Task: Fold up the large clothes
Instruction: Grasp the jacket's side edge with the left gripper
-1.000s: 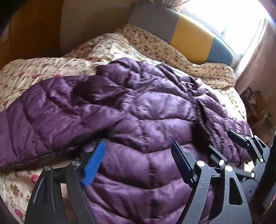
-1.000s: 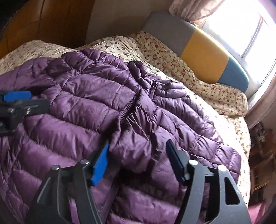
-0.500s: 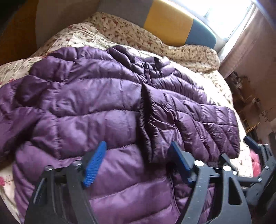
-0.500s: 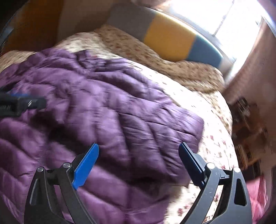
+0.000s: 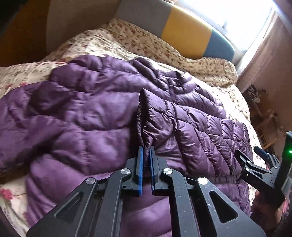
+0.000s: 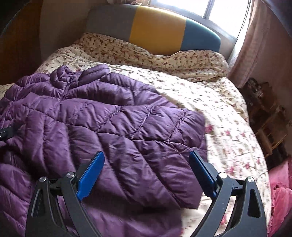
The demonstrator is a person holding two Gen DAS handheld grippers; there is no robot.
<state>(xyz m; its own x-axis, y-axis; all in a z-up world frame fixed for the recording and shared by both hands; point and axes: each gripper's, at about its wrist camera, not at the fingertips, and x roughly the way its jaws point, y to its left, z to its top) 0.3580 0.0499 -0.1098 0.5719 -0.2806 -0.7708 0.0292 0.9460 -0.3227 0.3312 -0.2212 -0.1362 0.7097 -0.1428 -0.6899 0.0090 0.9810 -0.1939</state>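
Your left gripper [image 5: 146,148] has its blue pads pinched together on a raised fold of the purple jacket [image 5: 102,116], right at the front edge where one panel laps over the other. Your right gripper [image 6: 147,164] stands wide open above the jacket's near corner, touching nothing. The jacket lies spread across the flowered bedspread [image 6: 215,102], collar toward the headboard [image 6: 157,27]. Bright window [image 6: 226,11] behind it, pink curtain [image 6: 255,42] to the right.
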